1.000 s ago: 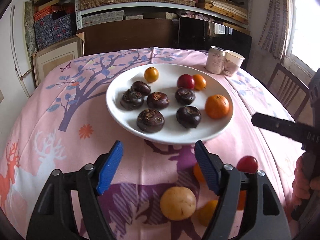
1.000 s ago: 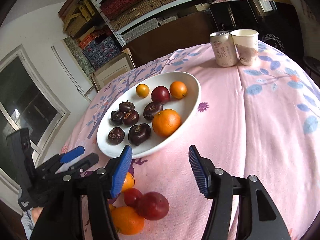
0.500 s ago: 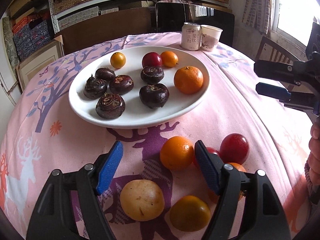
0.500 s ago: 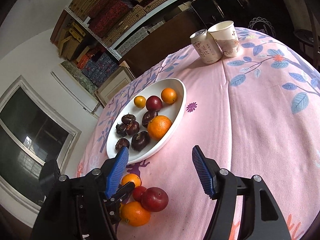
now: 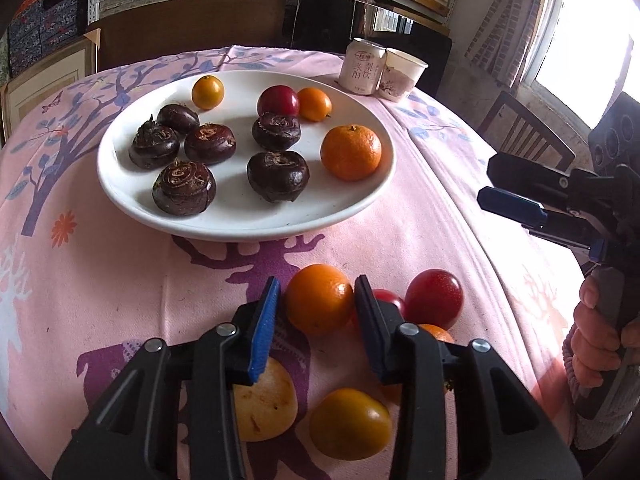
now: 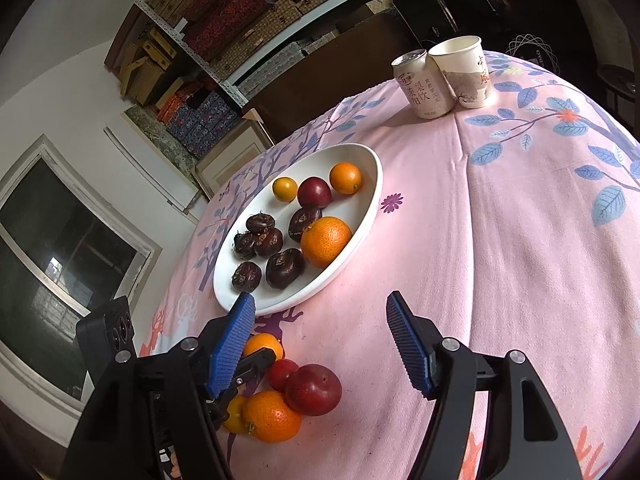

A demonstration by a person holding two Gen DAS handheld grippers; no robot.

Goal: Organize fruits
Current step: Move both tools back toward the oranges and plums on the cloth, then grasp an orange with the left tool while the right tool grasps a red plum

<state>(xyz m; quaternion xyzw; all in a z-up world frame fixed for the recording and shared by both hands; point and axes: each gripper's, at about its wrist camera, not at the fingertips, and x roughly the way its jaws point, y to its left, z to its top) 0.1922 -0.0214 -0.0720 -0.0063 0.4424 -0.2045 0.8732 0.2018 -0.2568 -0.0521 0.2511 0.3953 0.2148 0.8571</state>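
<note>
Orange (image 5: pixel 319 299) sits on the counter (image 5: pixel 440 216) just below the white plate (image 5: pixel 248 224), clamped between our left tongs (image 5: pixel 316 312), which just closed on it; red plums (image 5: pixel 435 298) beside it; right tongs (image 6: pixel 320 344) spread wide over bare cloth, holding nothing; can (image 6: pixel 420 84) and cup (image 6: pixel 464 72) far side.

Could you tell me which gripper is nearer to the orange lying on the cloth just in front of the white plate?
Left. The left gripper has just closed its jaws on that orange. The right gripper hangs open off to the side, over bare tablecloth.
</note>
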